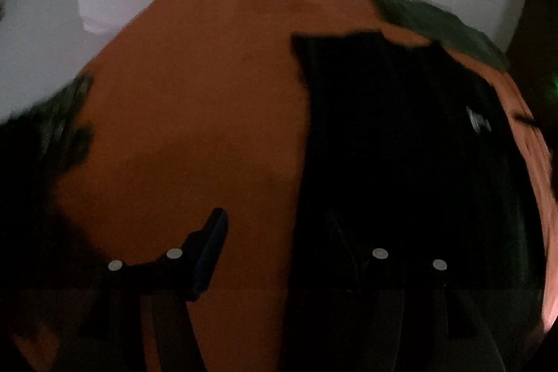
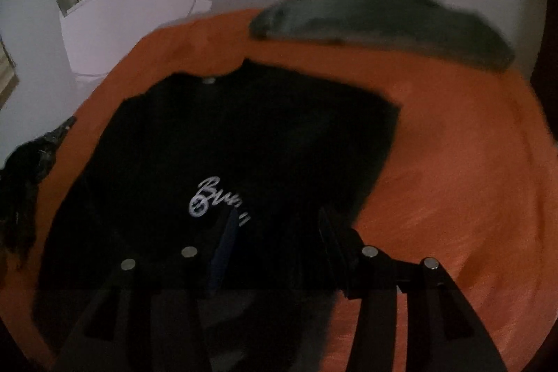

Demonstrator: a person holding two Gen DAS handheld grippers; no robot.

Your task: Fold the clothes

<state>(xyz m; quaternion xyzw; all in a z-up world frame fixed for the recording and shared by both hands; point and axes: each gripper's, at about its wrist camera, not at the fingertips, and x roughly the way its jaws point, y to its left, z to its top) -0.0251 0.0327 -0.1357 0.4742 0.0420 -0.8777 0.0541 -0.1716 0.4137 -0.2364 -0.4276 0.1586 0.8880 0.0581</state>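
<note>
A black T-shirt [image 2: 216, 145] with white script lies flat on the orange cover [image 2: 453, 162], under both released grippers, left [image 1: 279, 232] and right [image 2: 279, 225], neither grasping anything.

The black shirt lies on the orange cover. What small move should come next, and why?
Probably lower the right gripper onto the black shirt near its edge and pinch it: the shirt lies flat, both grippers look open and empty, and the left gripper hangs beside it.
</note>
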